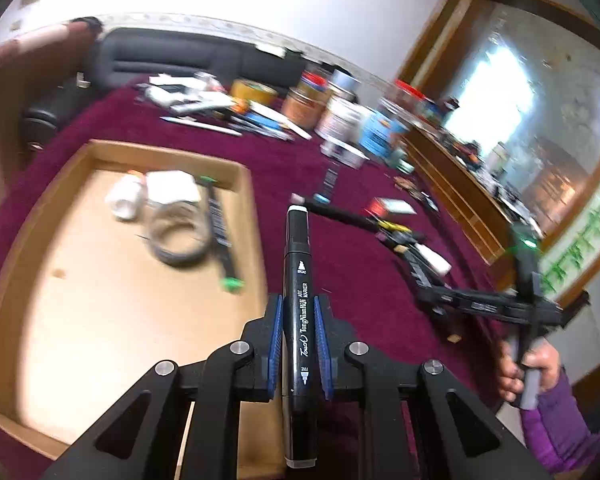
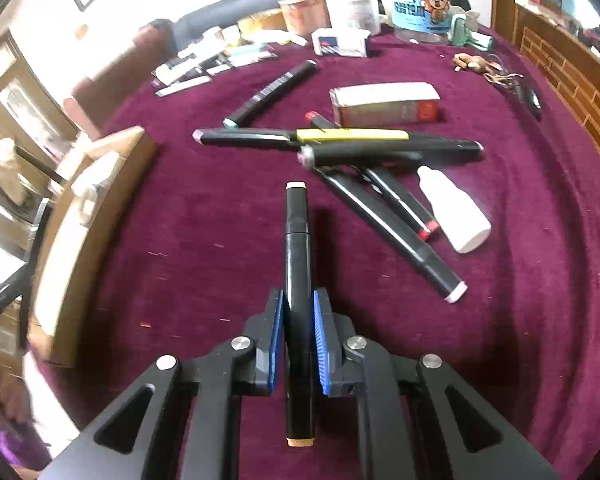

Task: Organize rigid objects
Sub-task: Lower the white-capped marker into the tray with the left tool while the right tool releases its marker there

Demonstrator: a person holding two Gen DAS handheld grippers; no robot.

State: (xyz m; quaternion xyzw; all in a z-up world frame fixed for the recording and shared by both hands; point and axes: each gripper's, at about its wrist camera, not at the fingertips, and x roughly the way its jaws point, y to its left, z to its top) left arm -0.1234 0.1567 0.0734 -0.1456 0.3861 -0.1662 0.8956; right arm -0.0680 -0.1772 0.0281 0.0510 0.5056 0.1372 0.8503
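Both pairs of fingers pinch a black marker lengthwise: the left marker hangs just right of the wooden tray, nearer than the right marker over the bench.

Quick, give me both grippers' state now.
Left gripper: shut on a black marker.
Right gripper: shut on another black marker.

Left wrist view: jars and clutter at table's far edge smeared by motion blur, labels unreadable. Items in the cardboard box blurred; can't tell what the white lumps are. Right wrist view: box blurred, cut by left edge, contents hidden.
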